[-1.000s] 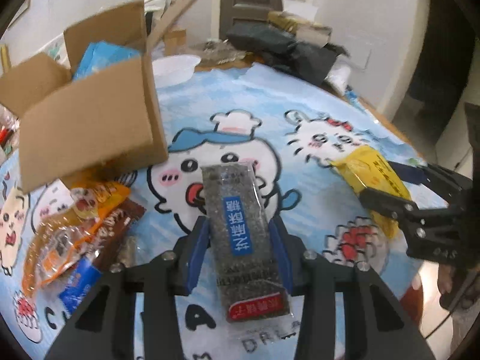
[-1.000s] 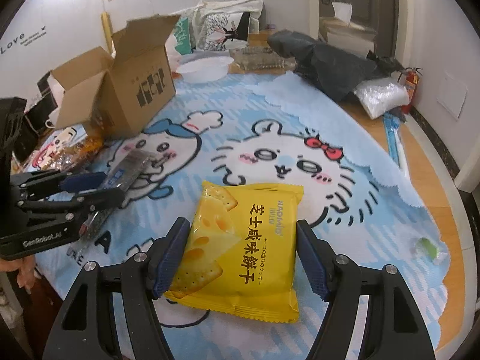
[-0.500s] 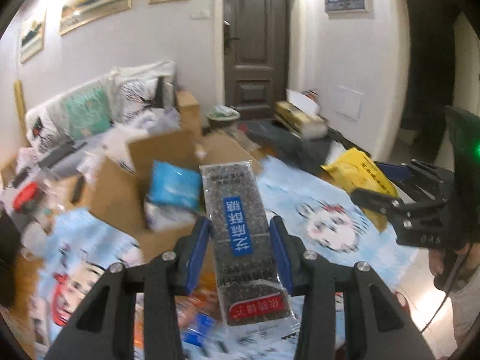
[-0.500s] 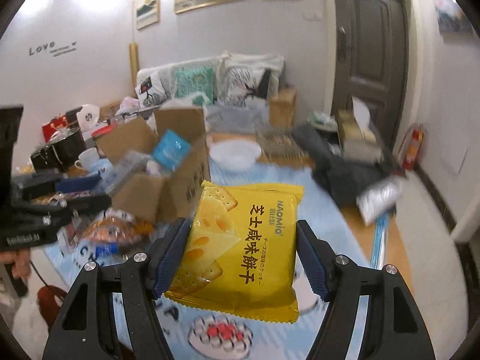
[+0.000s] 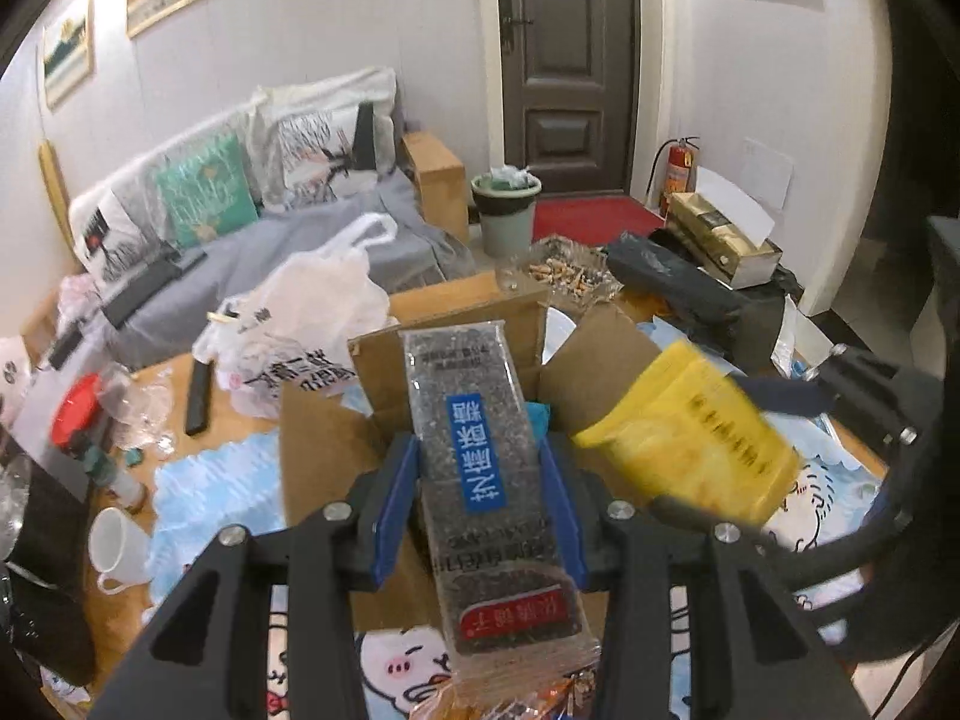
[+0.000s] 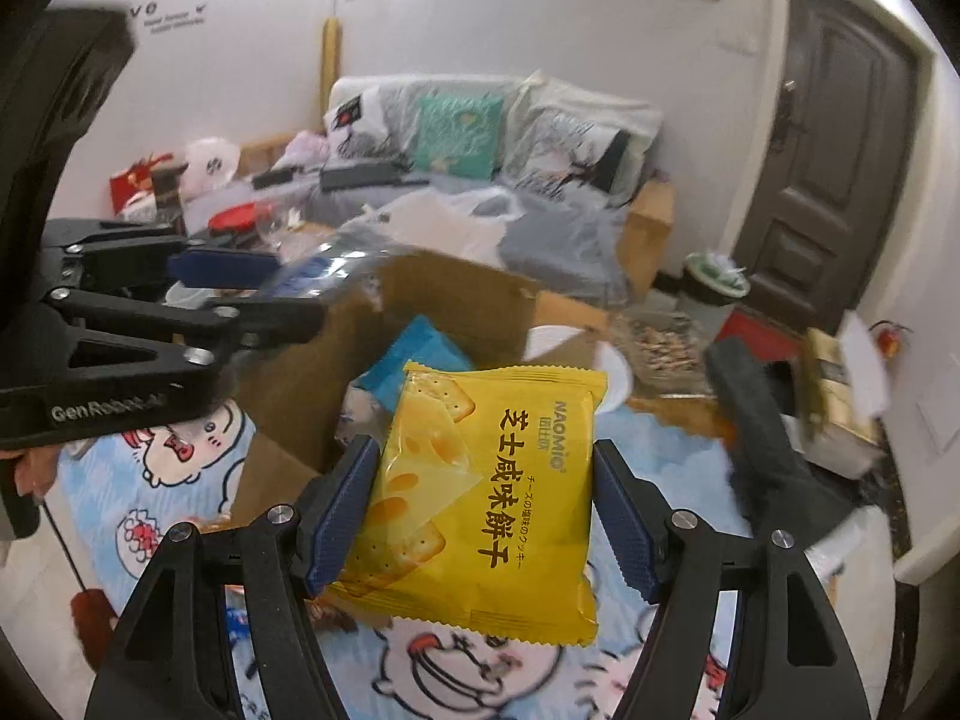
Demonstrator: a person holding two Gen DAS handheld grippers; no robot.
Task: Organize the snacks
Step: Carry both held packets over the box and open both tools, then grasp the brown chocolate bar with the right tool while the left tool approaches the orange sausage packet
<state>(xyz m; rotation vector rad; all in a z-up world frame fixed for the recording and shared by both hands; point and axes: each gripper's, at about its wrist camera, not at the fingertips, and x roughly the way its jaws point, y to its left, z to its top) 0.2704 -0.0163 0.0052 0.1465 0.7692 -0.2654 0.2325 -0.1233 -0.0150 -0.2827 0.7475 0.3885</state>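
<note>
Here, dark sesame bar (image 5: 480, 474) clamped by left gripper (image 5: 480, 507) fingers, yellow cracker packet (image 6: 480, 504) clamped by right gripper (image 6: 483, 507), open cardboard box (image 5: 462, 324) crowded by white plastic bag (image 5: 312, 306), white cup (image 5: 117, 546) on table (image 5: 204, 480).

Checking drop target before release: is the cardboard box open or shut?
Open. The box's flaps stand up and apart, and a blue packet shows inside, beyond the yellow packet in the right gripper.
</note>
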